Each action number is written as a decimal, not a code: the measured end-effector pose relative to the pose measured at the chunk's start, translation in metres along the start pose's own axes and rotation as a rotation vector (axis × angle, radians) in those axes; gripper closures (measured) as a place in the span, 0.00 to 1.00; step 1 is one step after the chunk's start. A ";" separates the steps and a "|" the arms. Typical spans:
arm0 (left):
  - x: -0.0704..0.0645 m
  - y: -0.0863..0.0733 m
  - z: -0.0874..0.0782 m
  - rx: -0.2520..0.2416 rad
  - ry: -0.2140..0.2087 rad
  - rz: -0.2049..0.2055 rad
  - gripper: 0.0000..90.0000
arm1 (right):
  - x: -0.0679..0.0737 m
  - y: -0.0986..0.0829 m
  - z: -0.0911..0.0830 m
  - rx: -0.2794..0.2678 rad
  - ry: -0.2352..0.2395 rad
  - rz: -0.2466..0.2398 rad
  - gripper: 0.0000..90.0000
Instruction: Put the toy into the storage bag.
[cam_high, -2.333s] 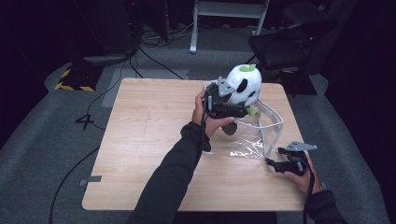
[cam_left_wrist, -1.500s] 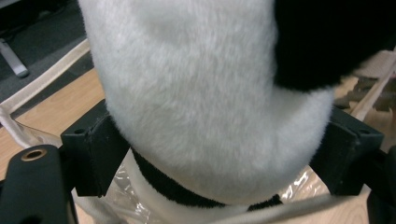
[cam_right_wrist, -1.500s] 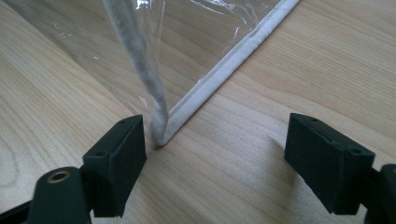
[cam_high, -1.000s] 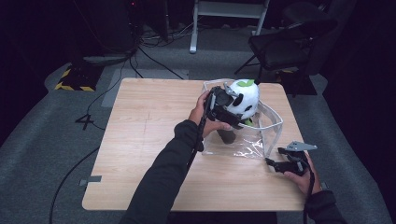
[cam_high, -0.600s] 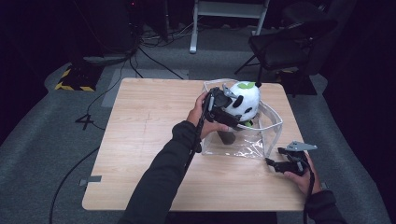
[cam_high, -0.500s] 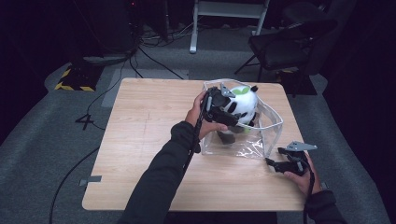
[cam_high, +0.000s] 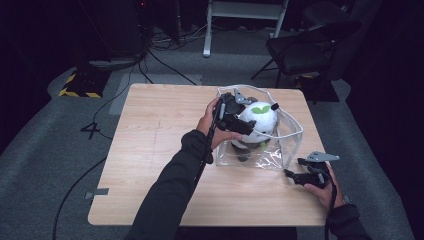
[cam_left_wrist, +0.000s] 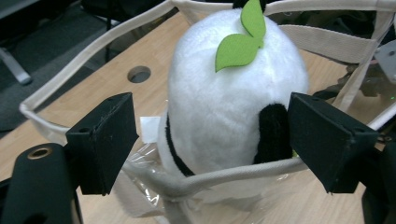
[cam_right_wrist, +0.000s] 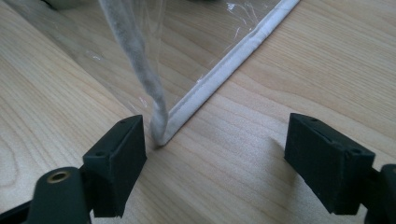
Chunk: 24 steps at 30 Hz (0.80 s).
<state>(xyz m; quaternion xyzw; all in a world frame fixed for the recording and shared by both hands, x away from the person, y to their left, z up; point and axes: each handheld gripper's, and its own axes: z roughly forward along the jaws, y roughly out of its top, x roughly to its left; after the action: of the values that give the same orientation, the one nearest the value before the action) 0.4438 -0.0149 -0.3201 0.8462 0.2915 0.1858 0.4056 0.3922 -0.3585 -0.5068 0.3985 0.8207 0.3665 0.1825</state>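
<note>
The person is lowering a white plush toy (cam_high: 259, 120) into a clear plastic bag (cam_high: 280, 150) standing on the tabletop (cam_high: 155, 150), and the job is looking mostly done: the toy is sitting inside the bag's mouth, its upper half rising above the pale fabric rim. What is remaining, as I am judging it, is letting go and pulling the hand out. The left hand-held gripper (cam_left_wrist: 212, 140) is reaching over the near rim with its jaws spread wide to either side of the toy; in its own view neither pad is pressing into the fur, so it is not holding anything. The right hand-held gripper (cam_right_wrist: 215, 158) is waiting low on the tabletop at the bag's near corner, jaws wide apart, grasping nothing, the bag's seam lying just beside one jaw. The toy is looking round and fluffy, with black patches and two green felt leaves (cam_left_wrist: 243, 37) on top.
</note>
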 end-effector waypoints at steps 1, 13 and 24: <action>0.001 0.000 -0.001 -0.005 0.000 0.002 0.20 | 0.000 0.000 0.000 0.000 0.000 0.001 0.23; 0.019 -0.008 -0.018 -0.045 0.038 -0.026 0.19 | 0.000 0.000 0.000 0.000 -0.001 0.000 0.23; 0.044 -0.019 -0.034 -0.046 0.101 -0.075 0.19 | 0.000 0.000 0.000 0.000 0.000 0.000 0.23</action>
<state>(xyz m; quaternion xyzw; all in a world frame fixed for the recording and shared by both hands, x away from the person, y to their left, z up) 0.4520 0.0423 -0.3119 0.8145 0.3389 0.2197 0.4165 0.3922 -0.3584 -0.5068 0.3985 0.8208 0.3663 0.1826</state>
